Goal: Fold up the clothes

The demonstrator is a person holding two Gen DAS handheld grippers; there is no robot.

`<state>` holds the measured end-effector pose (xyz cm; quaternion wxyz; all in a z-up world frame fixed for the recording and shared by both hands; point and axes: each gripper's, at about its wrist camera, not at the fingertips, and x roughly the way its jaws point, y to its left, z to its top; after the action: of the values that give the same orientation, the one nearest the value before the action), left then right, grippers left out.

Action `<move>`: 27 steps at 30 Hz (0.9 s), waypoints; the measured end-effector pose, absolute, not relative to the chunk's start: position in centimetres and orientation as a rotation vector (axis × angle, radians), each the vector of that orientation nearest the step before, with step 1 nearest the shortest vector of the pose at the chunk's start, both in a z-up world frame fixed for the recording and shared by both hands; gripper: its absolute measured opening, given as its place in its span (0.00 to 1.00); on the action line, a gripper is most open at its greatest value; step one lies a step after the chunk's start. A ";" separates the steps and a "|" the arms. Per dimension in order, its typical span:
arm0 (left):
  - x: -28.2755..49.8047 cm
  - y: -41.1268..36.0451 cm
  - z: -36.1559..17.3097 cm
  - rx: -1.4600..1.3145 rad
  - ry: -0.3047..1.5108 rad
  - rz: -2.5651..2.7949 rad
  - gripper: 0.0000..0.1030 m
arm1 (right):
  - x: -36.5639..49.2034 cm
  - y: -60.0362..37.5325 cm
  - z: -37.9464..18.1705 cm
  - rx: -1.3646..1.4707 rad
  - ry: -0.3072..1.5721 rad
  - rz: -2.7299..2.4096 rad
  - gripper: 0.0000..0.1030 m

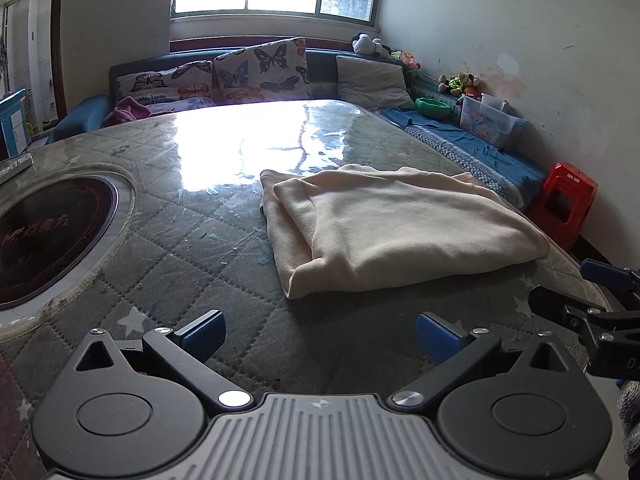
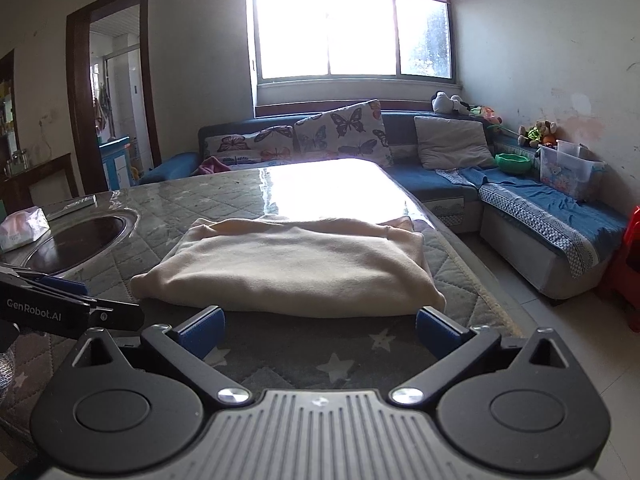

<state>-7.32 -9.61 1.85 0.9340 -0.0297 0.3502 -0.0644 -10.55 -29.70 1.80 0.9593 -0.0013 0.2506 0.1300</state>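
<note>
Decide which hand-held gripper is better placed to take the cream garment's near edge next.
Right. The right hand-held gripper is open and squarely faces the cream garment; the left hand-held gripper, also open, sits off to its side.

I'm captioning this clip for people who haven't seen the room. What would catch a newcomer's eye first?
First the cream garment, folded into a thick bundle on the quilted grey table, just ahead of the open right hand-held gripper and ahead-right of the open left hand-held gripper. Then the bright window glaring off the tabletop, and the butterfly cushions on the blue sofa behind.
</note>
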 end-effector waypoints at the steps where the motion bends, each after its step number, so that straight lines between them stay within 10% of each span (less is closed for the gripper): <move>1: -7.4 -9.6 1.8 -0.061 0.718 -0.130 1.00 | -10.6 -29.6 1.8 -0.005 0.509 0.264 1.00; 27: -8.6 -10.6 1.6 -0.048 0.719 -0.116 1.00 | -11.8 -29.6 1.5 0.013 0.495 0.252 1.00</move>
<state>-8.57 -10.56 1.61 0.9342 -0.0234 0.3513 -0.0565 -11.83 -29.60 1.55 0.9616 0.0063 0.2444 0.1246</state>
